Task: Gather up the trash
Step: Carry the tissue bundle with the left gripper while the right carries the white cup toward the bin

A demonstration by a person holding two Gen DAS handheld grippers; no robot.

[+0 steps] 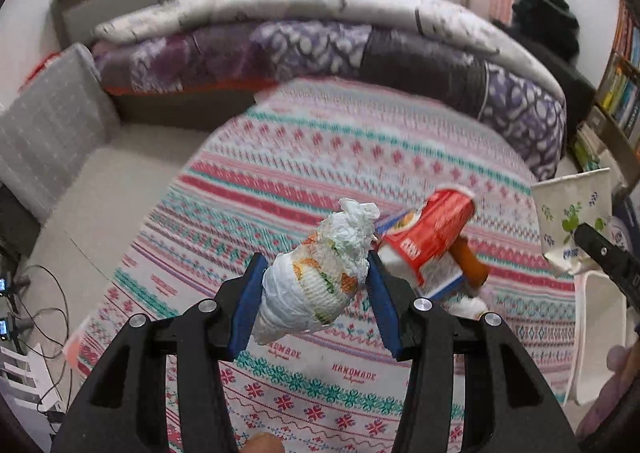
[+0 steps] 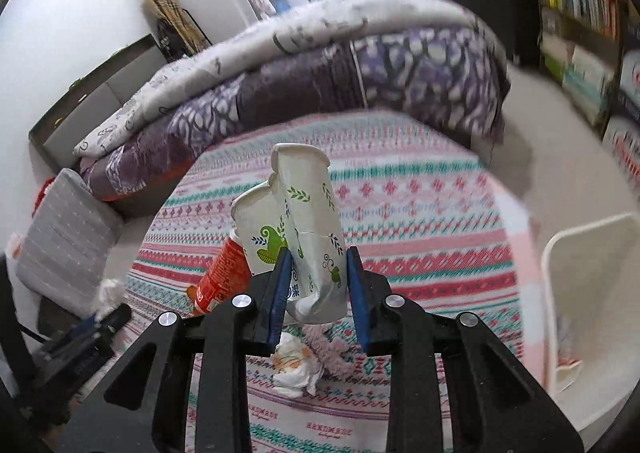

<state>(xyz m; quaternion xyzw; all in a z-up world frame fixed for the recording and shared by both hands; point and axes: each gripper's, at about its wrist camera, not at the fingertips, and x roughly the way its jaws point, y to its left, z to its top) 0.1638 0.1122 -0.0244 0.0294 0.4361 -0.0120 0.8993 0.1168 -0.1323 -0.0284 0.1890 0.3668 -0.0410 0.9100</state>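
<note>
My left gripper [image 1: 316,273] is shut on a crumpled white paper wad with orange and green print [image 1: 320,277], held above the patterned bed cover [image 1: 320,157]. Just right of it lie a crushed red carton [image 1: 428,237] and an orange piece [image 1: 470,265]. My right gripper [image 2: 316,273] is shut on a squashed white paper cup with green leaf print [image 2: 312,229]; the same cup shows at the right edge of the left wrist view [image 1: 572,221]. Behind it stand a second white cup [image 2: 260,225] and the red carton [image 2: 222,277]. A crumpled tissue [image 2: 296,369] lies on the cover below.
A white plastic bin [image 2: 588,293] stands on the floor right of the bed; it also shows in the left wrist view [image 1: 600,333]. Folded purple and grey quilts [image 1: 320,49] lie across the far end. A grey cushion [image 1: 48,133] and cables [image 1: 40,305] are at the left. Bookshelves [image 2: 580,13] line the right wall.
</note>
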